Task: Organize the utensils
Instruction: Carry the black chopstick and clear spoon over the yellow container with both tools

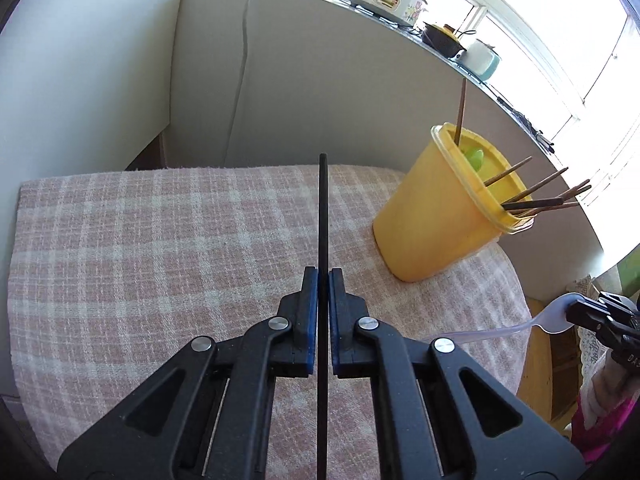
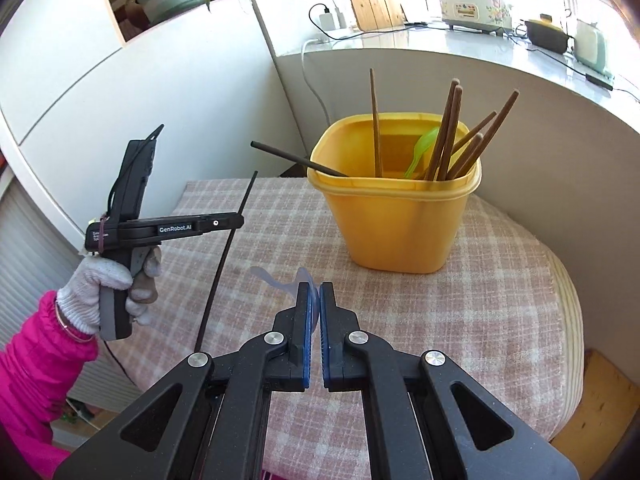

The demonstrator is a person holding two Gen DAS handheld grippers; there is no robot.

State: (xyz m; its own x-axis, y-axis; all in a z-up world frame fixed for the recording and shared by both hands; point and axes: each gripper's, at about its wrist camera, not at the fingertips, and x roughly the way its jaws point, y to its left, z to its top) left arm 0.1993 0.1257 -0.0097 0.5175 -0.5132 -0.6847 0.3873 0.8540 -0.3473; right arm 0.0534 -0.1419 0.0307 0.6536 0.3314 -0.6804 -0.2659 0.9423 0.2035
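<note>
Left wrist view shows the left gripper (image 1: 323, 276) pinched tight on a black chopstick (image 1: 323, 208), held upright above the pink checked cloth (image 1: 160, 240). The right gripper (image 2: 314, 292) is closed on what looks like a translucent plastic spoon (image 2: 276, 278), though its clear body is hard to read. Both utensils seem lifted and ready for delivery to the yellow plastic container (image 2: 394, 220), which stands at the cloth's far right side and already holds brown chopsticks (image 2: 448, 136), a green spoon (image 2: 424, 148) and another black chopstick (image 2: 296, 159). Next, each piece probably needs carrying over the rim, tip down, then releasing.
</note>
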